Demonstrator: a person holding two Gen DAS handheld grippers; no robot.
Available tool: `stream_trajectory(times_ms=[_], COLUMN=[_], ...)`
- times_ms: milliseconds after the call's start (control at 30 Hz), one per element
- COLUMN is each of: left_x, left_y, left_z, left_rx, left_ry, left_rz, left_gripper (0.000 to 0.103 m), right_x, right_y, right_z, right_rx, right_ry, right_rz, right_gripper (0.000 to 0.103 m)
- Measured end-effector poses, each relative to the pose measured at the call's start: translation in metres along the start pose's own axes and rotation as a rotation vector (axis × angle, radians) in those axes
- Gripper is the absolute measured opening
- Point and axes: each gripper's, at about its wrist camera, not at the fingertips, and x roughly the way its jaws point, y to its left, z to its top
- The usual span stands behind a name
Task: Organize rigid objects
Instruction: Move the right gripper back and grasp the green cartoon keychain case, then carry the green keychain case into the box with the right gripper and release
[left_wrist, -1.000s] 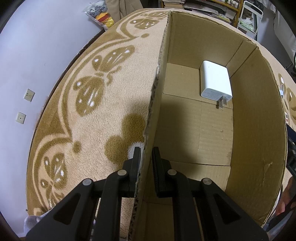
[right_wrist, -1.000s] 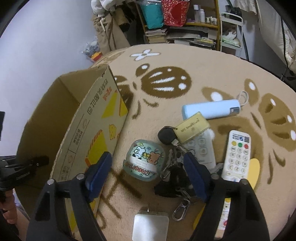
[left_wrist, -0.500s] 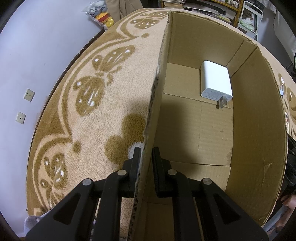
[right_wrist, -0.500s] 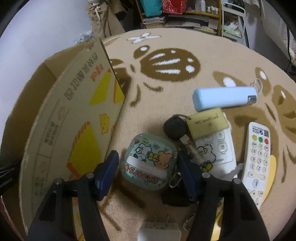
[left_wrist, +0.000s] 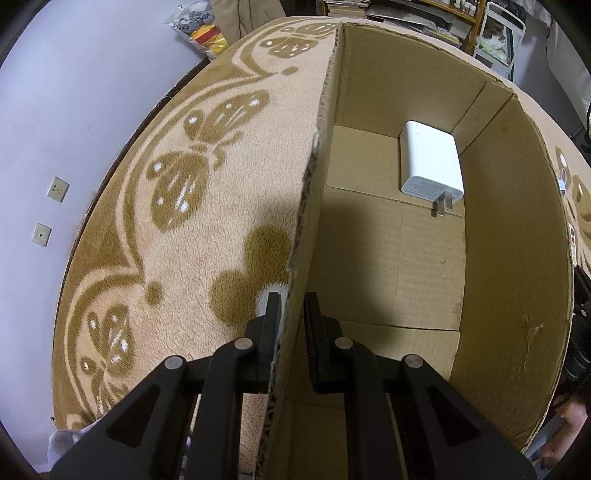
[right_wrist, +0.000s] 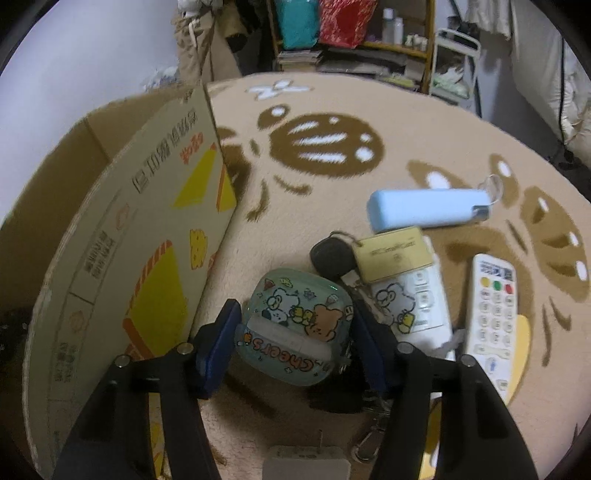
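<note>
Left gripper (left_wrist: 290, 312) clamps the cardboard box (left_wrist: 509, 258) wall at lower centre; right gripper (right_wrist: 293, 332), jaws apart, straddles the cartoon case (right_wrist: 295, 328), centre frame.

1. Beige rug (left_wrist: 229, 192) with brown butterfly shapes, spread under and to the left of the tool.
2. Pale wall (left_wrist: 74, 103) far left, two wall sockets (left_wrist: 57, 189) on it.
3. Plush toy bag (left_wrist: 199, 27) ahead-left, at the rug edge against the wall.
4. Wooden shelf (right_wrist: 391, 44) straight ahead beyond the rug, small bottles on it, books stacked below.
5. Teal bag (right_wrist: 295, 22) and red bag (right_wrist: 345, 20) side by side, touching, ahead on the shelf unit.
6. White rack (right_wrist: 456, 55) ahead-right, just beside the shelf.
7. Hanging beige clothing (right_wrist: 195, 40) ahead-left.
</note>
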Motion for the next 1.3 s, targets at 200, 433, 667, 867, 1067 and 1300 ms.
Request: stream_trajectory(times_ms=[200,433,667,867,1067,1300], left_x=[0.0,0.0,0.001,0.002,0.003,0.004], left_y=[0.0,0.001,0.002,0.005,0.007,0.007], left_z=[0.0,0.001,0.001,0.001,0.0,0.0], left_rx=[0.001,0.001,-0.005,-0.016,-0.033,-0.031], left_ry=[0.0,0.002,0.002,0.003,0.002,0.0], left_rz=[0.001,-0.001,-0.006,-0.015,-0.026,-0.027], left_gripper=[0.011,0.011,0.011,0.011,0.011,0.011], right_x=[-0.026,-0.059,-0.091,-0.099,-0.11,-0.092], right_y=[-0.005,0.003,0.019,0.037,0.06,0.084], right_z=[0.008,0.026,0.048,0.065,0.069,0.066], right_rx=[0.026,-0.017,-0.074,-0.129,-0.165,-0.21], right_ry=[-0.069,-0.142,-0.22,-0.246,-0.27,-0.231], right_rz=[0.044,0.067,0.093,0.115,0.165,0.195], right_gripper=[0.065,0.065,0.065,0.065,0.065,0.065])
